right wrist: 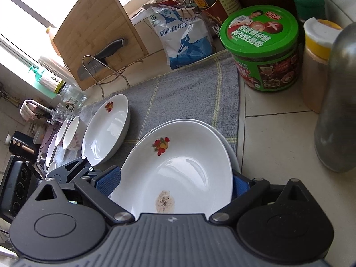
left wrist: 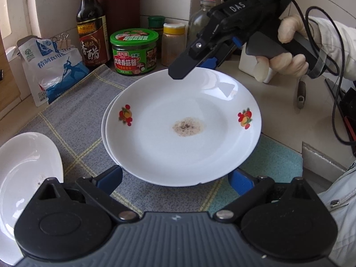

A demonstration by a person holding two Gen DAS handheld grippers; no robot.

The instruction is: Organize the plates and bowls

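Observation:
A white plate with fruit prints and a brown stain (left wrist: 182, 126) lies on top of a second white plate (left wrist: 106, 115), both on a grey checked cloth (left wrist: 73, 113). My left gripper (left wrist: 175, 179) is open, its blue pads either side of the plate's near rim. My right gripper (left wrist: 178, 71) hangs over the far rim, held by a gloved hand. In the right wrist view the stained plate (right wrist: 178, 173) sits between my open right gripper's (right wrist: 175, 182) blue pads (right wrist: 109, 182). A third white plate (right wrist: 106, 129) lies to the left, and several bowls (right wrist: 69, 133) stand beyond it.
Vinegar bottle (left wrist: 92, 24), green-lidded sauce jar (left wrist: 134, 51), spice jars (left wrist: 173, 44) and a salt bag (left wrist: 55, 66) line the back wall. A cutting board with a knife (right wrist: 98, 35) leans near the window. A metal bottle (right wrist: 338, 102) stands at the right.

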